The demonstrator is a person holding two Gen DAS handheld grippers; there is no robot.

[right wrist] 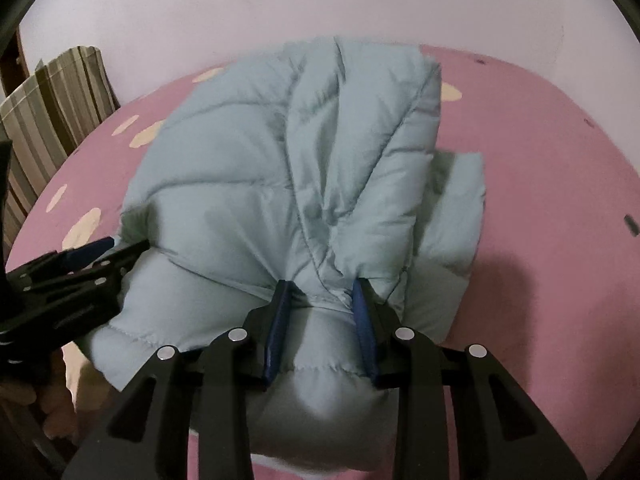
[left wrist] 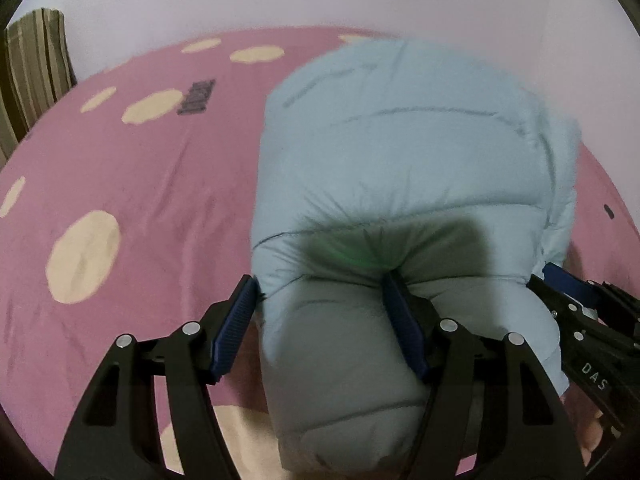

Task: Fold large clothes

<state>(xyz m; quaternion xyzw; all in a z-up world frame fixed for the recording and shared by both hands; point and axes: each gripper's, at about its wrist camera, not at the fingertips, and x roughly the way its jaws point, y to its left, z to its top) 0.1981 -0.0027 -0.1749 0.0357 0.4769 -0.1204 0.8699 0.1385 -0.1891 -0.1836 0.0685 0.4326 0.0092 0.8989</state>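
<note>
A light blue puffer jacket lies bunched and partly folded on the bed; in the right wrist view the jacket spreads away from me. My left gripper is closed around a thick padded fold at the near edge, with both blue pads pressing into the fabric. My right gripper pinches a narrower gathered fold of the same near edge. The two grippers sit side by side: the right gripper shows at the lower right of the left wrist view, and the left gripper at the left of the right wrist view.
The jacket rests on a pink bedsheet with cream dots. A small dark patch lies on the sheet to the left of the jacket. Striped fabric hangs at the far left, and a pale wall stands behind the bed.
</note>
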